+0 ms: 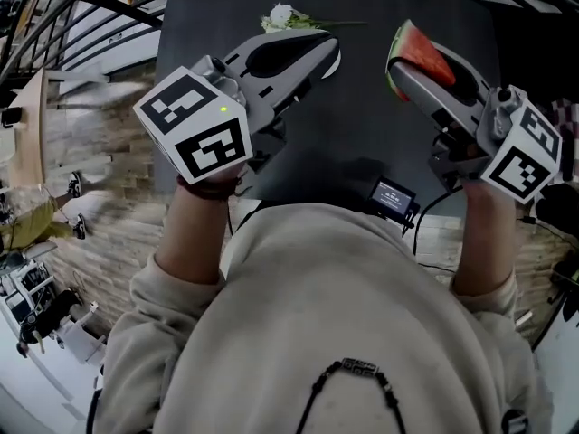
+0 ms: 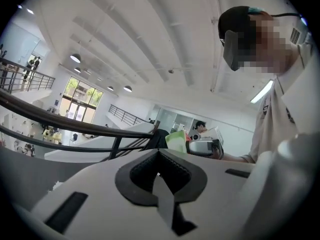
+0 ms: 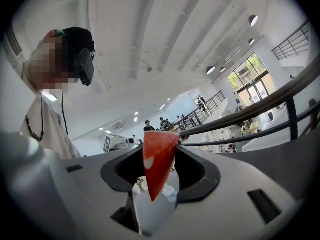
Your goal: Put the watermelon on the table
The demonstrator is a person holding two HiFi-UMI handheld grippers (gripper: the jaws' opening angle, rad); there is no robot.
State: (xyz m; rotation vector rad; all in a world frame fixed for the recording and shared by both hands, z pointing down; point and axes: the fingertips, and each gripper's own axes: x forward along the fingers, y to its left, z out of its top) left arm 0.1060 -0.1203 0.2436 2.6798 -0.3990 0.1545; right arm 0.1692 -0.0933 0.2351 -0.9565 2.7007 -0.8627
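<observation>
Your pale sweatshirt [image 1: 335, 306] fills the bottom of the head view, with a dark necklace [image 1: 357, 369] lying on it. Both of your forearms reach forward from it, out over the desk [image 1: 353, 143].

You have the watermelon slice [image 1: 421, 54] in the right gripper [image 1: 407, 72], whose jaws are clamped on it. The right gripper view shows the red wedge pinched between the dark pads, point down and broad end up. In the head view its red flesh faces up and its green rind faces the middle of the desk. It is carried over the right half of the desk, toward the far edge. I cannot tell whether it touches the surface.

Your left gripper [image 1: 327, 51] is over the left half of the desk, well apart from the slice. Its jaws are together at the tips with nothing between them. Each gripper's marker cube [image 1: 194, 125] is close to your wrist, near the desk's front edge.

Just beyond the left gripper's tips, a white flower [image 1: 282, 14] lies by the far edge, its stem running to the right. A small lit screen [image 1: 393, 195] with a cable sits at the front edge, between your arms. Wood-patterned floor [image 1: 109, 233] shows past the left edge.
</observation>
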